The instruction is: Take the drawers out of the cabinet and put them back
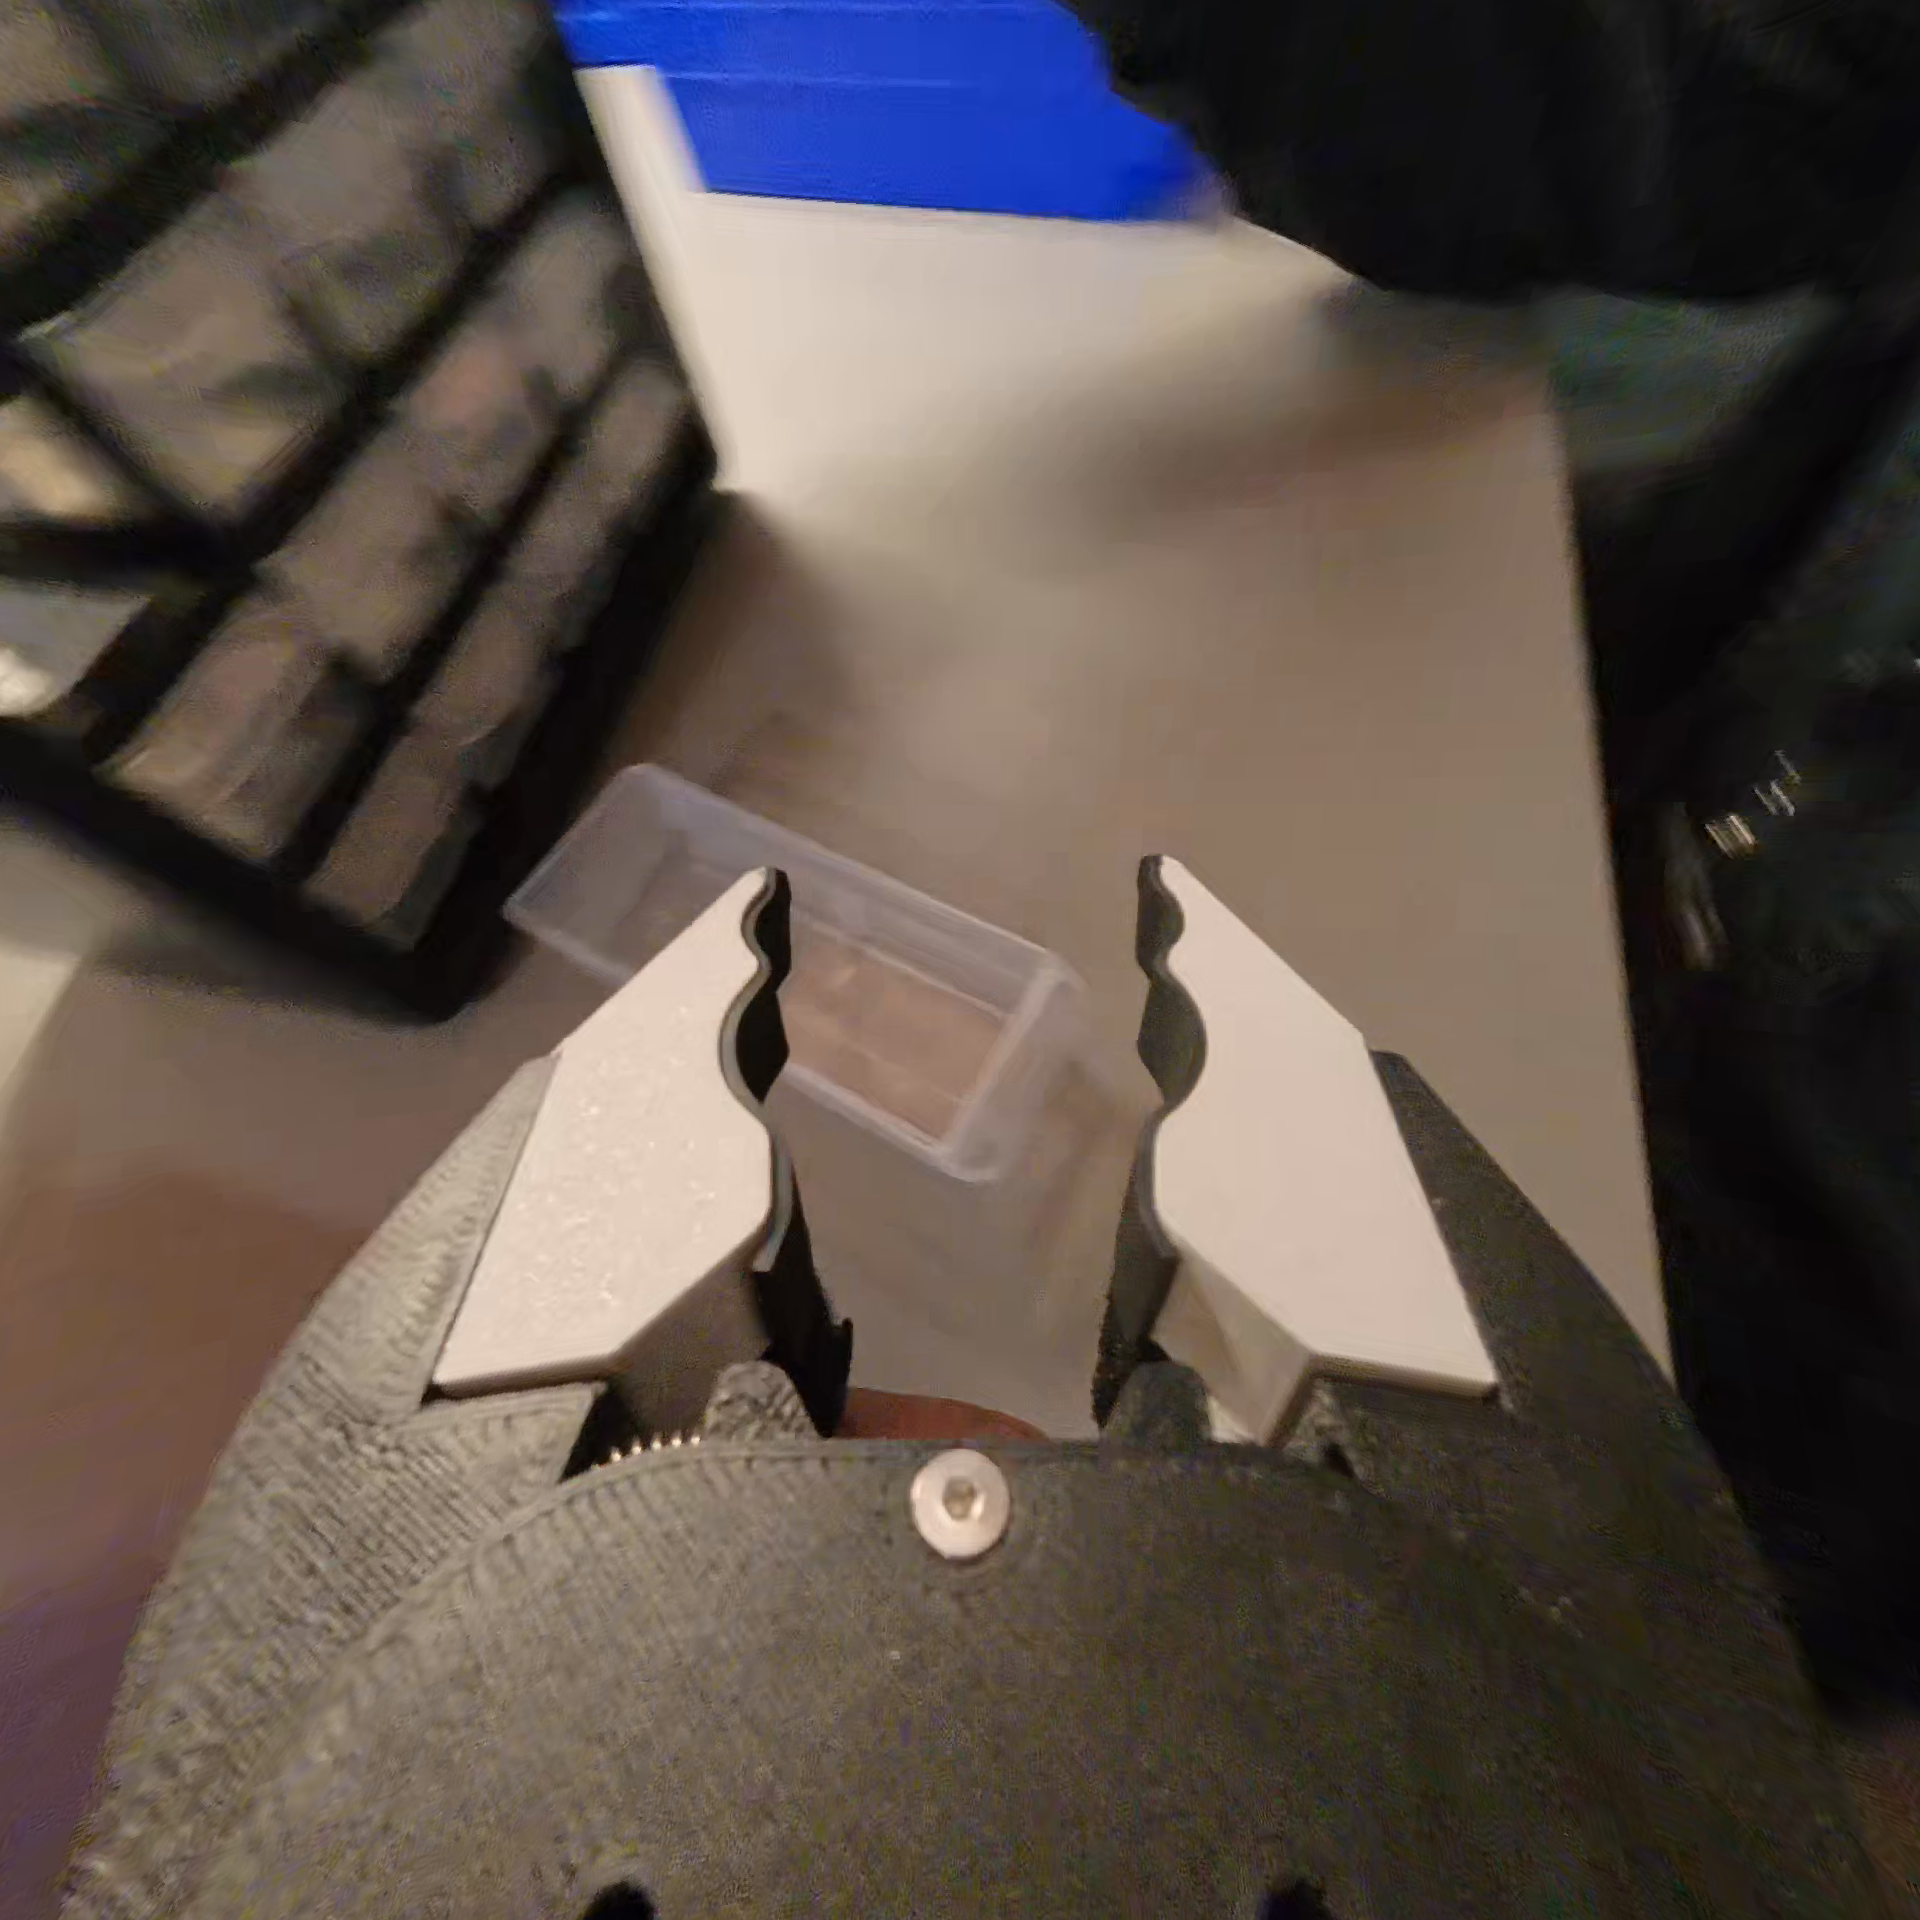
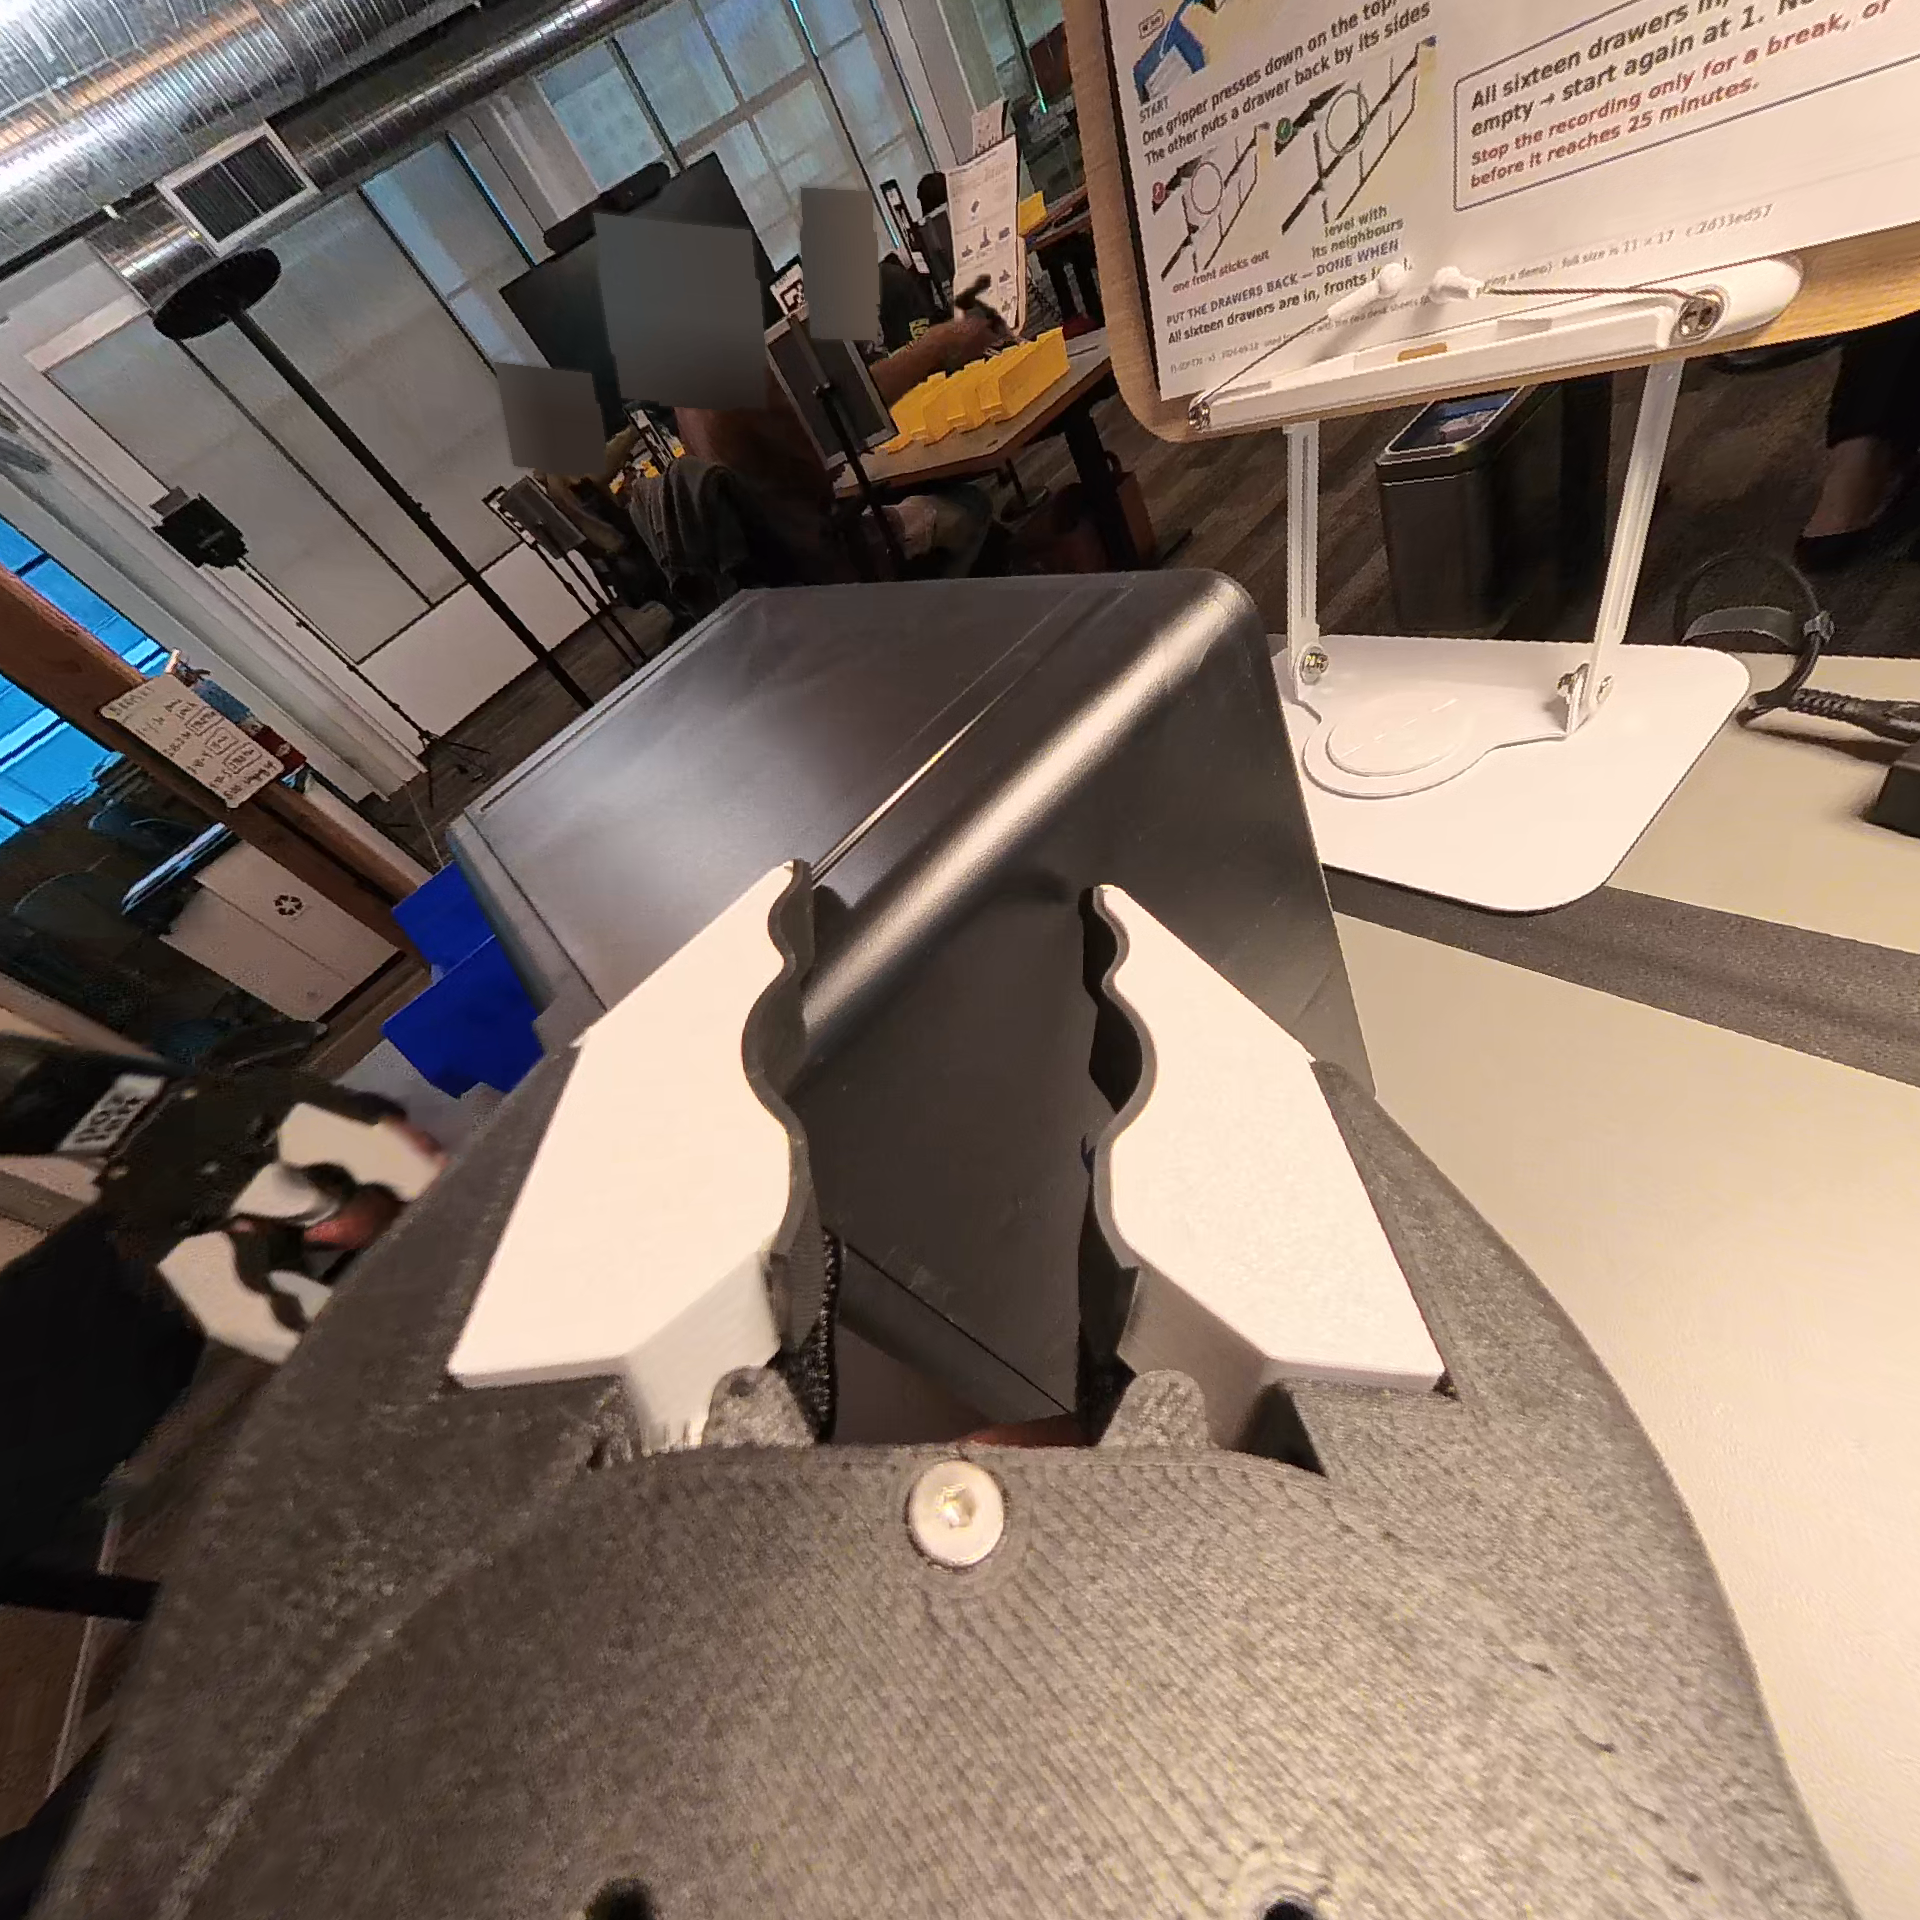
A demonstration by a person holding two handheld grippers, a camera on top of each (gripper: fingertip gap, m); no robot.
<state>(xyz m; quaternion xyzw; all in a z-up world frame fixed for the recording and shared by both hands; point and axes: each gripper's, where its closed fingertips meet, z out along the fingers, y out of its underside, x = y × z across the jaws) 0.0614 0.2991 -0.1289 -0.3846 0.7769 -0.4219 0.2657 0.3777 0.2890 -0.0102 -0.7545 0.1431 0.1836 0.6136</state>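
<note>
Clear plastic marks the drawer [image 1: 831, 977], which lies on the pale tabletop [image 1: 1195, 623] just ahead of the left claw [image 1: 961, 883], below its spread fingers and held by neither of them. Its long axis runs slantwise from upper left to lower right in the left wrist view, so one end slips behind the left finger [image 1: 665, 1039] and the other sits in the open gap; no pad visibly presses on it. The black cabinet [image 1: 343, 499] with its rows of drawers stands to the left of this claw, near the drawer. The right claw [image 2: 945, 894] is also apart, its fingers hanging over the cabinet's black top [image 2: 831, 717] close to the rounded right edge, clamping nothing. The left claw is clearly the nearer one to the drawer; in my judgement, it would have to turn to meet the drawer's side walls squarely.
</note>
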